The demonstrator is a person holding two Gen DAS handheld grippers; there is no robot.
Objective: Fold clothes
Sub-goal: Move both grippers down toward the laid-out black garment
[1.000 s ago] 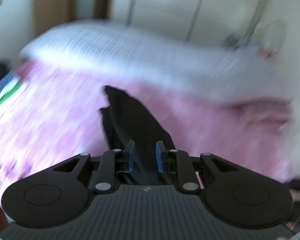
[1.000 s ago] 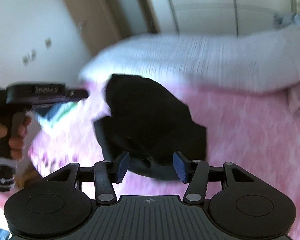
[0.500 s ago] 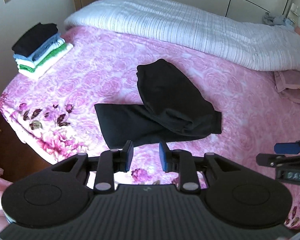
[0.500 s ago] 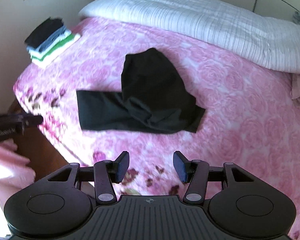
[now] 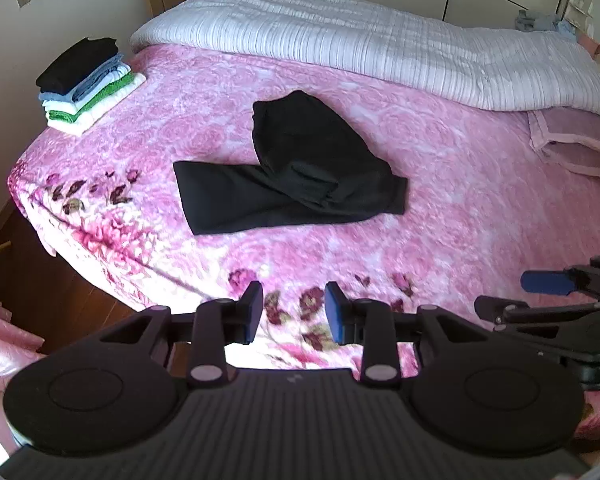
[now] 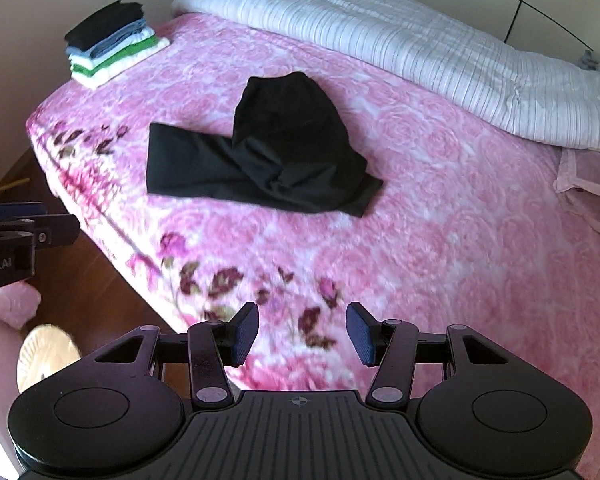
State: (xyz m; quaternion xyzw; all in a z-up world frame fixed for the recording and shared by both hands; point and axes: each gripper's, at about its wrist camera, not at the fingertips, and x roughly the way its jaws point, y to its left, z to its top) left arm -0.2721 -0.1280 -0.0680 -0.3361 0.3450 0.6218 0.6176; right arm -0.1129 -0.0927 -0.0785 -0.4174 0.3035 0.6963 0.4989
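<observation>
- Bedspread [image 5: 460,184], pink with a rose pattern, covers the bed; a white striped quilt [image 5: 340,44] lies bunched along its far side.
- Black garment [image 5: 292,168] lies crumpled mid-bedspread, one flat band stretched left, a rounded heap folded over it.
- Stack of folded clothes [image 5: 86,84] sits at the bedspread's far left corner, well apart from the garment.
- Left gripper [image 5: 294,312] hangs over the near floral edge, jaws opening, nothing between them, garment well beyond.
- Right gripper [image 6: 302,334] hovers likewise, jaws wide and empty.
</observation>
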